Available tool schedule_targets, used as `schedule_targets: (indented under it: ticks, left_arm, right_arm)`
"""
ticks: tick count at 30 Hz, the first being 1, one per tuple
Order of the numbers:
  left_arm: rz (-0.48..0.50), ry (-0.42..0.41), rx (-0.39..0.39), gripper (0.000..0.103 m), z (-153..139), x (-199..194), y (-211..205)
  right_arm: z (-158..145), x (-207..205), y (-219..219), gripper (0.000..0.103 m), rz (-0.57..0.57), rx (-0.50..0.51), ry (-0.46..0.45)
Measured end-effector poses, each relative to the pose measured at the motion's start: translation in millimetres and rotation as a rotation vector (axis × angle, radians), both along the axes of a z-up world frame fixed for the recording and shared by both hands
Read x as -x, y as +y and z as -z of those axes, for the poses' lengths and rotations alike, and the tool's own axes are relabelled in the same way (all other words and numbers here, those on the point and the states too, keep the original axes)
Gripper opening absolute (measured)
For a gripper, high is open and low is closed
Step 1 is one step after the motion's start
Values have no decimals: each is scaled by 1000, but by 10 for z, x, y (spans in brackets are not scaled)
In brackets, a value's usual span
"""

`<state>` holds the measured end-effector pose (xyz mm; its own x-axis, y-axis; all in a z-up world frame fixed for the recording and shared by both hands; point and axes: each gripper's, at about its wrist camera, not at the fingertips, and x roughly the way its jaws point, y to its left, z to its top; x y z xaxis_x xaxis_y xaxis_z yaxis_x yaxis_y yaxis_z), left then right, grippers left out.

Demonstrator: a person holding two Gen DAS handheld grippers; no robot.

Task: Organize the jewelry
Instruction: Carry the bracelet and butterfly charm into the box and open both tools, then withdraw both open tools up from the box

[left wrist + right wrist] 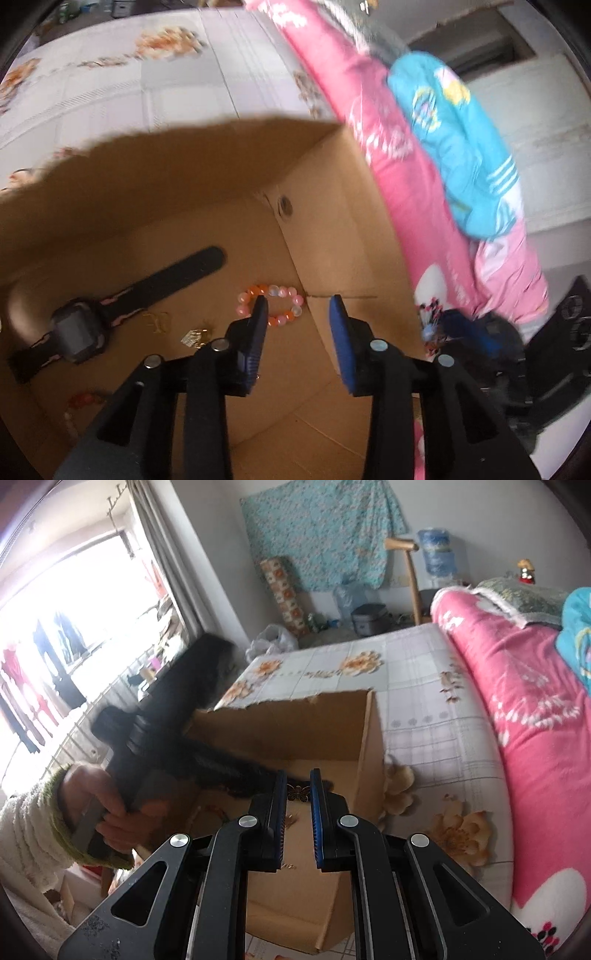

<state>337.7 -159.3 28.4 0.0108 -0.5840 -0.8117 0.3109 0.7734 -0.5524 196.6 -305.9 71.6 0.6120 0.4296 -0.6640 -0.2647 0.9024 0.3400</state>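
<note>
The left gripper (298,306) is hanging inside the cardboard box (332,229), its jaws released with nothing between the blue pads. Lying on the box floor just beyond the left fingertip is the beaded bracelet (271,304), pink, orange and white beads in a ring, tucked close to the far right corner where two walls are meeting. Further left the black watch (74,328) is stretching its strap diagonally toward the far wall, and between watch and bracelet a small gold piece (194,338) is sitting; its shape is too blurred to tell. Something red (85,400) is showing near the left wall, half hidden by the gripper's frame. Open floor is showing near and right of the bracelet, though the right wall is standing close beside the right finger.

From the right wrist view, the right gripper (298,792) is hovering over the box's near edge, clenched on a small bronze butterfly charm (298,792) pinched at the fingertips. The box's torn far rim (295,698) is running ragged against the floral bedsheet (417,686). The person's left hand (110,812) is gripping its tool at the left, its black body crossing over the box opening. The pink quilt (517,701) is crowding the right side.
</note>
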Motion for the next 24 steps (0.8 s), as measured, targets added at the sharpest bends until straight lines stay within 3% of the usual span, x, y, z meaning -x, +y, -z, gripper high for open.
schedule_targets:
  ticks: [7,14,20,24]
  left_arm:
    - [-129,-203,32,51,-585,272,615]
    - [-218,-414,-52,74,-847,972,1115]
    - [-317,-515,-78,83,-879,1445,1398]
    - [-350,-570,-142,87,-891,1627,1432]
  right_arm:
    - [180,-278,316,11,-109,89,158]
    - [325,-434,580,13,-179,234,255]
    - [104,-281,490,16,-133,194,200]
    - [-126,-12,373,28,-62,140,112]
